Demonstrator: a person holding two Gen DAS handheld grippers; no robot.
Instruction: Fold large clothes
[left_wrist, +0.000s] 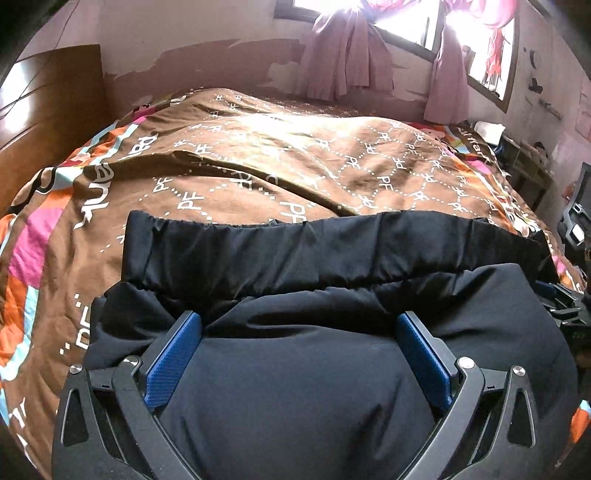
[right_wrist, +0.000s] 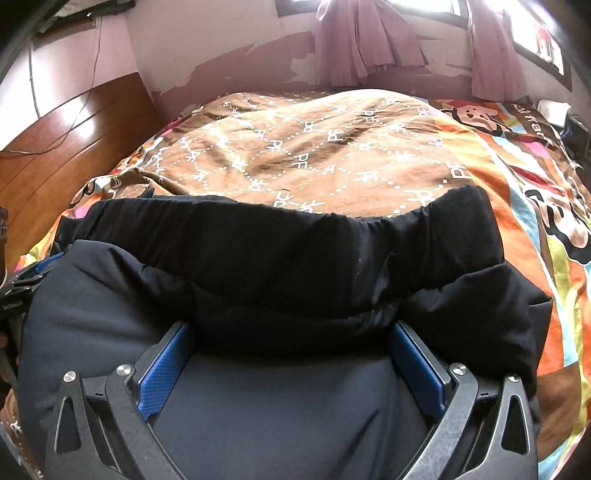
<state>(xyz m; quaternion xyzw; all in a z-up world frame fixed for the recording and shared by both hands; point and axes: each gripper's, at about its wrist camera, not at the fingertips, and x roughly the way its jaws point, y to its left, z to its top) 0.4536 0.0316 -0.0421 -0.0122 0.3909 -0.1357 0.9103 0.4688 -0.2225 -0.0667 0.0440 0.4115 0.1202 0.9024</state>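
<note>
Sunlight pours through the window (left_wrist: 406, 22) and its pink curtains (left_wrist: 343, 55) along the top of both views, over a bed covered by a brown quilt (left_wrist: 258, 155) printed with white letters and bright cartoon borders. Wooden furniture (left_wrist: 55, 110) fills the upper left of the frame.

Across the lower half of each view lies the dark garment (left_wrist: 295, 369), a padded navy piece with a black gathered band (left_wrist: 332, 243) running left to right along its far edge, resting on the quilt. It already looks doubled over itself, puffy and thick, so my guess is that one fold has been laid and the bundle is being pressed or squared up before the next one.

The left gripper (left_wrist: 299, 354) sits low in its view with both blue pads spread wide; the navy cloth bulges up between them, and the pads seem to touch it at the sides without pinching anything. The right gripper (right_wrist: 291, 365) stands the same way in its own view, jaws wide apart, cloth filling the gap, nothing actually clamped.

The next move probably calls for closing each pair of jaws on an edge or corner of the bundle, then carrying it over evenly so the padded layers do not slide or spring back open.
</note>
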